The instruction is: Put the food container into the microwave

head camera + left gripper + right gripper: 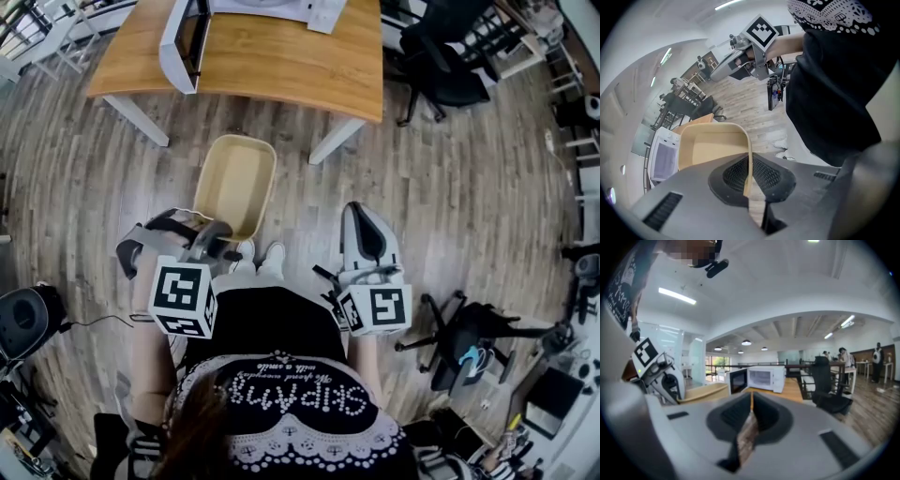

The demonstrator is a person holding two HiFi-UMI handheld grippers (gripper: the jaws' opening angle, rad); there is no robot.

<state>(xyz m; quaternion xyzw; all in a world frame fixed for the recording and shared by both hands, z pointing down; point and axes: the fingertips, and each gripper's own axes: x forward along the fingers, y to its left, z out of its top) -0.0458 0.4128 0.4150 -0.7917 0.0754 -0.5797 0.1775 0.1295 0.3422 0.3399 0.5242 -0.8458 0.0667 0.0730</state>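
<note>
The beige food container (234, 183) hangs above the wooden floor in front of the person. My left gripper (204, 236) is shut on its near rim; in the left gripper view the container's wall (712, 150) runs between the closed jaws of the left gripper (749, 176). The white microwave (246, 11) stands on the wooden table (281, 61) ahead with its door (178, 47) swung open. My right gripper (362, 214) is beside the container, shut and empty. In the right gripper view, the right gripper (751, 414) points at the microwave (761, 378), with the container (701, 392) at the left.
Black office chairs stand right of the table (441, 66) and beside the person (469, 337). A chair (825, 380) also stands right of the microwave table. The table's white legs (333, 141) reach the floor ahead of the container.
</note>
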